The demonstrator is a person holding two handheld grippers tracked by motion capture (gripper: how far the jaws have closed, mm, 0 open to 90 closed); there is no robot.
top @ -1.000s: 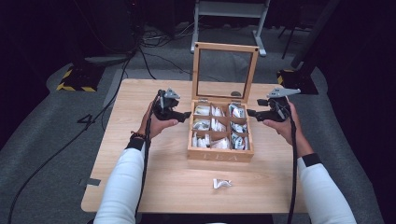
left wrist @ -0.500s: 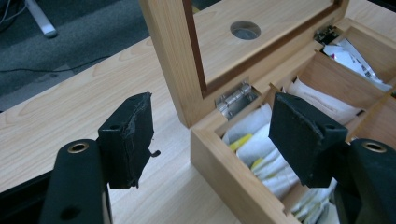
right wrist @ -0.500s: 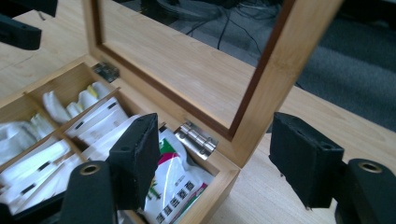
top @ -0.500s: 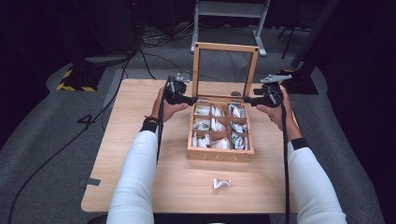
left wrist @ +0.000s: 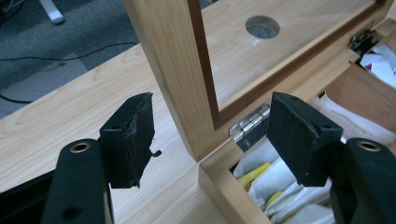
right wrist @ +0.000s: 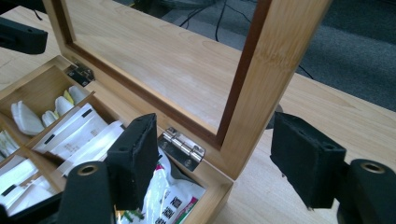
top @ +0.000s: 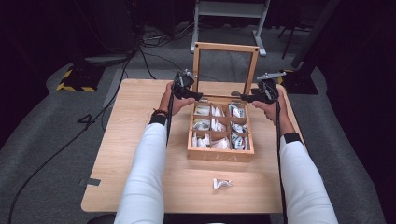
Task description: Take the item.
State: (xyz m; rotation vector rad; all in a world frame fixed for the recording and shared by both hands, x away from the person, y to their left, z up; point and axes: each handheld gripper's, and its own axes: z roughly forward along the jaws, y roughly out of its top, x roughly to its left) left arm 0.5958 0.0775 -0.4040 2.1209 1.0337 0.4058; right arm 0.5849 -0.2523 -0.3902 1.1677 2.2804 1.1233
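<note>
A wooden box [top: 219, 156] with several compartments of white sachets [top: 212, 125] stands on the table, its glass-paned lid [top: 226, 46] upright. My left gripper [top: 198, 96] is open at the lid's lower left corner. In the left gripper view its jaws straddle the lid's side post [left wrist: 173, 70] just above the hinge [left wrist: 247, 126], touching nothing. My right gripper [top: 243, 98] is open at the lower right corner. There its jaws straddle the other post [right wrist: 266, 70] by a hinge [right wrist: 182, 147]. Both gripper midpoints [left wrist: 212, 112] [right wrist: 217, 133] lie on the lid frame.
One loose white sachet [top: 222, 183] lies on the wooden table [top: 140, 116] in front of the box. A round hole [left wrist: 262, 27] in the tabletop shows through the pane. Cables and a metal stand [top: 229, 14] are on the floor behind.
Both grippers have moved away from the person, from the box's sides to the lower corners of the upright lid. Both stay open.
</note>
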